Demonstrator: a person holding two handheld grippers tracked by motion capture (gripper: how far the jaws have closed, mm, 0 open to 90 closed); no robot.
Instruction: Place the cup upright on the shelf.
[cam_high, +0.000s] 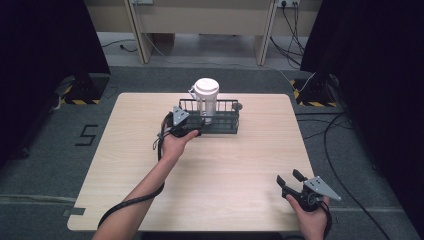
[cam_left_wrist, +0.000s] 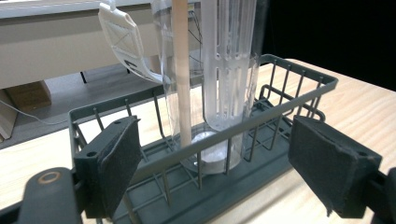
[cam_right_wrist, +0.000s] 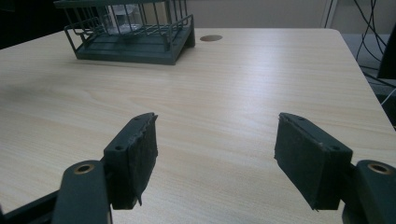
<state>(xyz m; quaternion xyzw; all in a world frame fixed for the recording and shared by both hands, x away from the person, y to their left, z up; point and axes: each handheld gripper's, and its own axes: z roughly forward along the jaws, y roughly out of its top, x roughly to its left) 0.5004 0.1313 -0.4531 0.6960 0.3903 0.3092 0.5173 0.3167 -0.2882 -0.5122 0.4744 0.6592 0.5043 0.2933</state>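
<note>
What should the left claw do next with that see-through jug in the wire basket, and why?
Probably ease forward and close. The left claw is open, its pads on either side of the wire basket rail, with the clear jug standing upright just beyond. Nothing is gripped yet, so a short push forward would likely bring the pads around something to hold. The right claw waits open above the table.

In the left gripper view, the tall clear plastic pitcher (cam_left_wrist: 219, 84) in the dark green wire rack (cam_left_wrist: 289, 98) is cut off by the top edge, its lid unseen. In the right gripper view, the frame's upper left crops both.
</note>
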